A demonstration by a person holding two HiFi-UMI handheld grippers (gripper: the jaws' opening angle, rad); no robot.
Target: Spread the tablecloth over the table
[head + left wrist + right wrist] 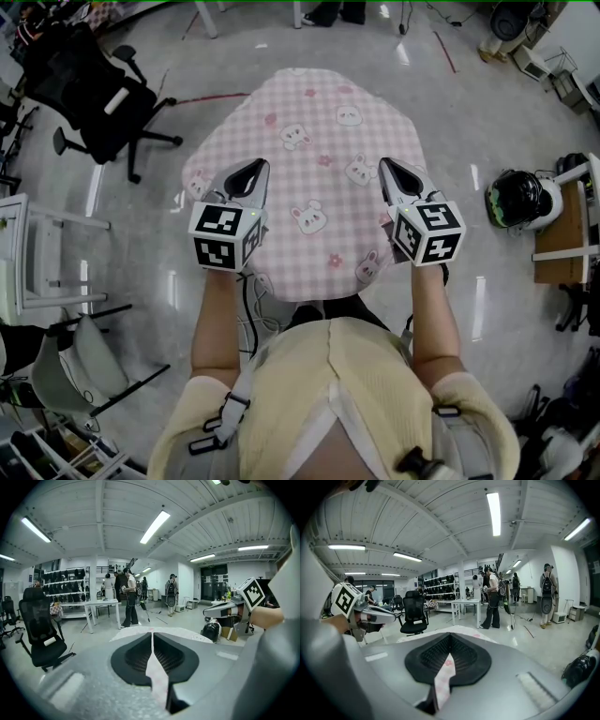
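A pink checked tablecloth [319, 178] with bunny prints lies spread out in front of me in the head view, hiding whatever is under it. My left gripper [259, 166] is shut on the cloth's near left edge, and a strip of pink fabric [156, 677] shows pinched between its dark jaws. My right gripper [384, 164] is shut on the near right edge, with a flowered strip of the tablecloth [443, 679] caught between its jaws. Both grippers are held level, about a cloth's width apart.
A black office chair [89, 89] stands at the far left on the glossy floor. A white table frame [28, 258] is at the left edge. A helmet [514, 197] and a wooden cart [567, 230] sit at the right. Several people [129, 595] stand by a white table in the room.
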